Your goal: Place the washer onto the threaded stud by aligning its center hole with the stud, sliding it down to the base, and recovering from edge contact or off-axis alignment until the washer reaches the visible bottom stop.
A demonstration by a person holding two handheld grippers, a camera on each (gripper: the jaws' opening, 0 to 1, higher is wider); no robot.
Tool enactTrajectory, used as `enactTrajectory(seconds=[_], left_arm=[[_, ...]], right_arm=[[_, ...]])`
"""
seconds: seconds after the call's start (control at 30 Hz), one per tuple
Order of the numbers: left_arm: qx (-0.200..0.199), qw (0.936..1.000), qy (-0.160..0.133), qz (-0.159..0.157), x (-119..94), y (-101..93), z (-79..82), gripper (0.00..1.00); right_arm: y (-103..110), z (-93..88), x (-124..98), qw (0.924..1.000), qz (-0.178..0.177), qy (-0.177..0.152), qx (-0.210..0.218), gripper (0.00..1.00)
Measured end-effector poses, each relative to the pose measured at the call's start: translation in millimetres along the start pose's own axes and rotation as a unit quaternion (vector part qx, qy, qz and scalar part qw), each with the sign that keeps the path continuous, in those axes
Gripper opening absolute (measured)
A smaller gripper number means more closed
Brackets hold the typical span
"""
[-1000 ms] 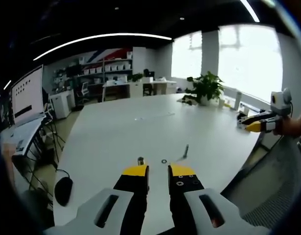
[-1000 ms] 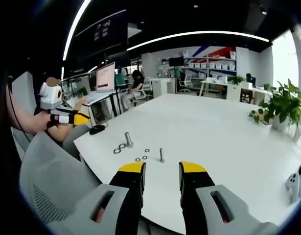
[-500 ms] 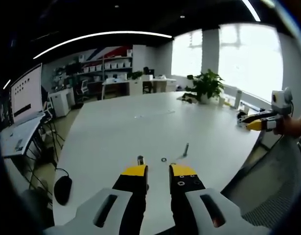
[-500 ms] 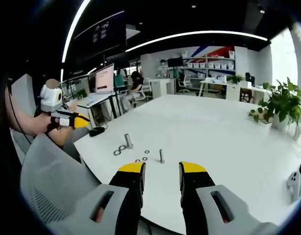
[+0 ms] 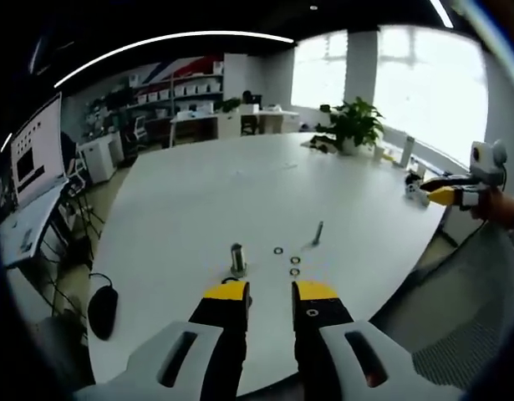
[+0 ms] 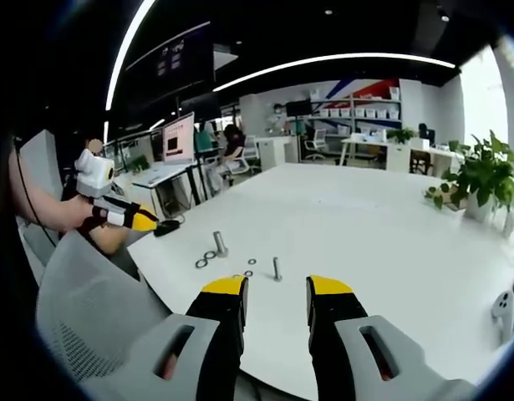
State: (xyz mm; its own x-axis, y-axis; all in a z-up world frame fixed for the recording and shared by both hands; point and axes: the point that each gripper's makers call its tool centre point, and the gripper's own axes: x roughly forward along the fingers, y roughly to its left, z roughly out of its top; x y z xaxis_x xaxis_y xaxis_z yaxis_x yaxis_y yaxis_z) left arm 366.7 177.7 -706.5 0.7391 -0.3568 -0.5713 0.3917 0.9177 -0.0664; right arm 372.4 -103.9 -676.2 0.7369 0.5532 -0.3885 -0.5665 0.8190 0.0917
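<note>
Office space with shelving, desks and bright windows surrounds a large white table point(image 5: 198, 209), at whose near edge the work lies.

From the left gripper view, going left to right: a dark computer mouse point(image 5: 101, 312) sits at the table's left edge. A stout upright bolt point(image 5: 237, 259) stands just beyond the left gripper point(image 5: 272, 291), close above its left jaw tip. To the right lie small ring washers point(image 5: 295, 271), one farther off and two nearer, the nearer pair just past the gap between the jaws. They look like thin dark-rimmed metal rings lying flat. Right of them rises the threaded stud point(image 5: 318, 233), a slim grey pin, upright, bare of any washer as far as can be seen. A potted plant point(image 5: 350, 146) stands at the far side. The right gripper point(image 5: 440, 195) hangs at the far right beyond the table's edge.

The left gripper's yellow-tipped jaws stand moderately apart with nothing between them.

From the right gripper view: the left gripper point(image 6: 144, 220) shows at the left, over a grey mesh chair back point(image 6: 89, 309). Next come the bolt point(image 6: 220, 244) with two larger rings at its foot, then small washers point(image 6: 247, 272), then the stud point(image 6: 277, 268), all well ahead of the right gripper point(image 6: 277, 290), whose jaws are parted and hold nothing.
</note>
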Motion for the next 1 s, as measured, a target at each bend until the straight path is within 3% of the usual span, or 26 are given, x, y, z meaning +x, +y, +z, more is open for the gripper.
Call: enactTrajectory(seconds=[0.07, 0.2, 0.43, 0.83, 1.0], left_arm=[[-0.003, 0.9997, 0.023, -0.003, 1.8, -0.4, -6.7, 0.18], [0.003, 0.9993, 0.037, -0.008, 9.3, -0.8, -7.7, 0.17], [-0.032, 0.9953, 0.088, -0.025, 37.8, 8.2, -22.5, 0.19], [-0.001, 0.9885, 0.151, -0.008, 59.5, 24.8, -45.3, 0.19], [-0.015, 0.9856, 0.169, -0.005, 71.8, 32.7, -51.9, 0.24]], right_arm=[[0.3, 0.2, -0.1, 1.0000, 0.001, -0.001, -0.001, 0.30], [0.4, -0.8, -0.4, 1.0000, 0.002, 0.000, 0.003, 0.31], [0.0, 0.6, -0.9, 1.0000, 0.001, -0.003, 0.003, 0.30], [0.5, 2.2, -0.8, 0.9999, 0.005, -0.007, 0.007, 0.30], [1.4, 2.1, -0.3, 0.9999, 0.007, -0.006, 0.006, 0.30]])
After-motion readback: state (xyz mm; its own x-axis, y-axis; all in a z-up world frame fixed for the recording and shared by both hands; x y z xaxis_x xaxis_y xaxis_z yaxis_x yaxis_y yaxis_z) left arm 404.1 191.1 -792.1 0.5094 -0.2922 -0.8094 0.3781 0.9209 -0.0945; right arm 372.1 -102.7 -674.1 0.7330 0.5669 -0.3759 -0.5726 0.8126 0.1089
